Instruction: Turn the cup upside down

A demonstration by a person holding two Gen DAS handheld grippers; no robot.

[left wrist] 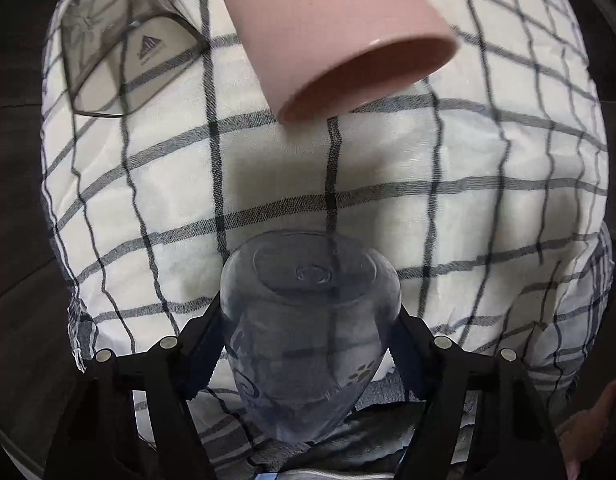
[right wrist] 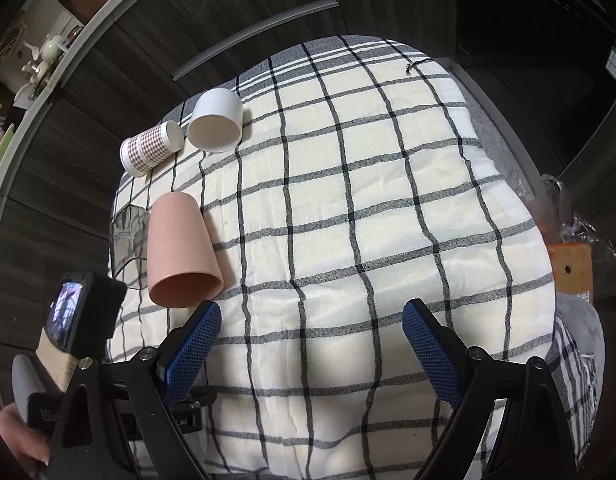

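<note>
- The left gripper (left wrist: pixel 308 344) has its black fingers (left wrist: pixel 205 340) pinching a clear, blue-tinted plastic cup with a paw-print and swirl pattern (left wrist: pixel 308 320). Its round base faces away from the camera and its mouth sits low, back toward the gripper body, so it looks well into the turn.
- The right gripper (right wrist: pixel 310 344) hangs over bare cloth with its blue mesh-padded fingers (right wrist: pixel 193 344) spread wide, holding nothing.
- Under both lies a cream cloth checked with dark lines (right wrist: pixel 368 200), rumpled and soft, covering the table.
- Further out, a pale pink smooth cup (right wrist: pixel 179 248) lies on its side on the cloth, its mouth toward the grippers, in line with the left gripper.
- Beside it sits a grey translucent container with a triangle logo (left wrist: pixel 119 44).
- Farthest, a white cup with a brown check pattern (right wrist: pixel 149 150) and a plain white cup (right wrist: pixel 215 120) lie on their sides, touching or nearly so.
- Risk, as I judge it: the clear cup is smooth and tapers, so a grip on its flank could slip as it tips fully over.
- The wrinkled cloth may let the rim land uneven, and the cup could topple on release.
- The pink cup lies near; a wide swing could knock it rolling.
</note>
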